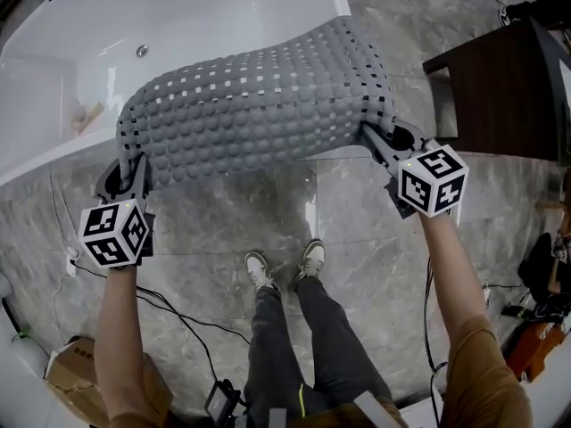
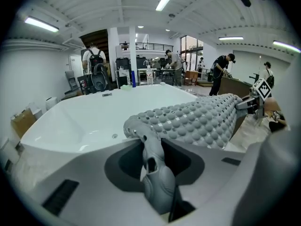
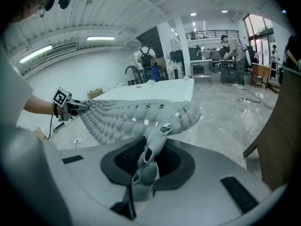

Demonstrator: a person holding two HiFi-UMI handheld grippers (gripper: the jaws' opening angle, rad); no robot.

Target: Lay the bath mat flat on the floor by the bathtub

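Observation:
A grey bubbled bath mat (image 1: 259, 96) hangs stretched in the air between my two grippers, above the bathtub's near rim. My left gripper (image 1: 134, 166) is shut on the mat's near left corner. My right gripper (image 1: 370, 135) is shut on the near right corner. In the left gripper view the mat (image 2: 197, 119) runs away to the right, its corner pinched in the left gripper (image 2: 143, 138). In the right gripper view the mat (image 3: 136, 114) spreads to the left, with its corner pinched in the right gripper (image 3: 157, 138). The white bathtub (image 1: 80, 78) lies beyond the mat.
Grey marble floor (image 1: 357, 239) spreads below the mat, where the person's feet (image 1: 284, 264) stand. A dark wooden table (image 1: 500, 83) stands at right. Cables (image 1: 169, 310) and a cardboard box (image 1: 67, 377) lie at lower left. People stand far behind the tub.

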